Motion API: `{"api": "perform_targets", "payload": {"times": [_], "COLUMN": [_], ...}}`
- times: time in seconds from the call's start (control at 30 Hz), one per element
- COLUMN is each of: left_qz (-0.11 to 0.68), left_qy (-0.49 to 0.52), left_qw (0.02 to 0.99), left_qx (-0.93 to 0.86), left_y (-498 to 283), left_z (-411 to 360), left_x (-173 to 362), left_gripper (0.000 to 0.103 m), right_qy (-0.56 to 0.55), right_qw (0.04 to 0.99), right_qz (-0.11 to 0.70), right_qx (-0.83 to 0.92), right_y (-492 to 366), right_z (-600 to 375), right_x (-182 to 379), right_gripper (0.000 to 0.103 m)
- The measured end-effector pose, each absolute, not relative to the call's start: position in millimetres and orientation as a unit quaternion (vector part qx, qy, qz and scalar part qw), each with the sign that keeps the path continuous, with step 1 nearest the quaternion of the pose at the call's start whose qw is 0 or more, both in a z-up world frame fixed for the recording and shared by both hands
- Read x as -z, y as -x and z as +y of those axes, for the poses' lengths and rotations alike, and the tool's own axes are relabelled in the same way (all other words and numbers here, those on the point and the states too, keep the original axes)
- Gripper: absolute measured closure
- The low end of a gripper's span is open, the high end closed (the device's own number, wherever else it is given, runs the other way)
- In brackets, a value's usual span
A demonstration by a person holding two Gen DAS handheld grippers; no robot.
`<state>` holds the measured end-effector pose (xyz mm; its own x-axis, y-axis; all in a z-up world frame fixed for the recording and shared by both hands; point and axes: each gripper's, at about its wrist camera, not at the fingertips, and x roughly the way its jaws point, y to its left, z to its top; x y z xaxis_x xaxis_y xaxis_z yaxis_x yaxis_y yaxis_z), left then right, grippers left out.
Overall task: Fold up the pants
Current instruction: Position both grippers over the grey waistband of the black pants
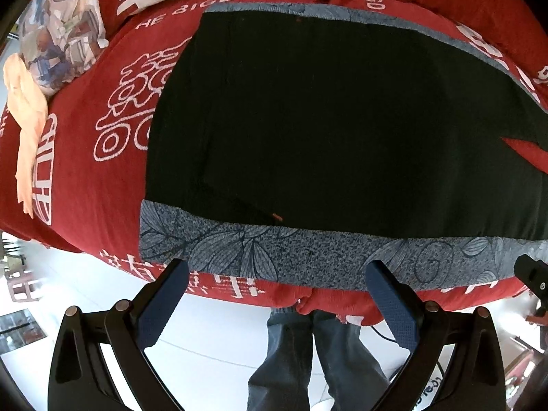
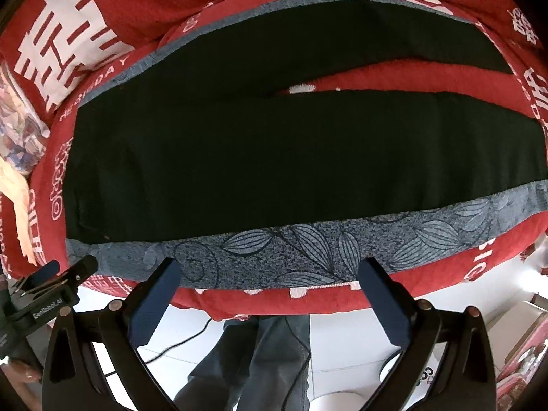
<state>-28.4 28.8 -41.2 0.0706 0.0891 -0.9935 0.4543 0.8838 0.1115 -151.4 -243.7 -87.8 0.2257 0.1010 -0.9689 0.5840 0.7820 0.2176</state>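
1. the pants (image 2: pixel 274 157) are laid flat on a red bed cover (image 2: pixel 120 7) printed with white characters; they are black, with a blue-grey leaf-patterned band (image 2: pixel 308 250) along the near side seam and a thinner one along the far side.
2. in the right wrist view the two legs are seen apart, with a wedge of red cover showing between them toward the right; the waist end lies to the left.
3. no fold is seen in the cloth, so the task is judged to be at its very start, with the approach to the first grasp in hand.
4. the left gripper (image 1: pixel 277 274) is held with its jaws spread wide and nothing between them, just off the near edge of the pants toward the waist end.
5. the right gripper (image 2: pixel 270 274) is likewise spread and empty, just off the near patterned band further along the leg.
6. a printed pillow (image 1: pixel 58 30) and a peach cloth (image 1: pixel 27 130) lie at the far left, well apart from the pants.
7. the next move is judged to call for both grippers to be lowered onto the near patterned edge, closed on it, and the near leg carried over onto the far one, with both lifts kept even so the seams are matched.
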Motion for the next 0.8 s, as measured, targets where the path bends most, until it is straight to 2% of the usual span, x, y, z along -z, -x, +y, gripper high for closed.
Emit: {"api": "perform_targets", "payload": {"times": [0.8], "left_qz": [0.687], "left_qy": [-0.196], "left_qw": [0.69], "left_qx": [0.118], "left_y": [26.1], "left_z": [24.1], "left_x": [52.3], "left_gripper": [0.0], "right_qy": [-0.312], "right_qw": [0.719], "right_qz": [0.603], "right_qx": [0.148], "right_y": [147.1], "right_z": [-239.9], "right_x": [96.7], "right_gripper": [0.0]}}
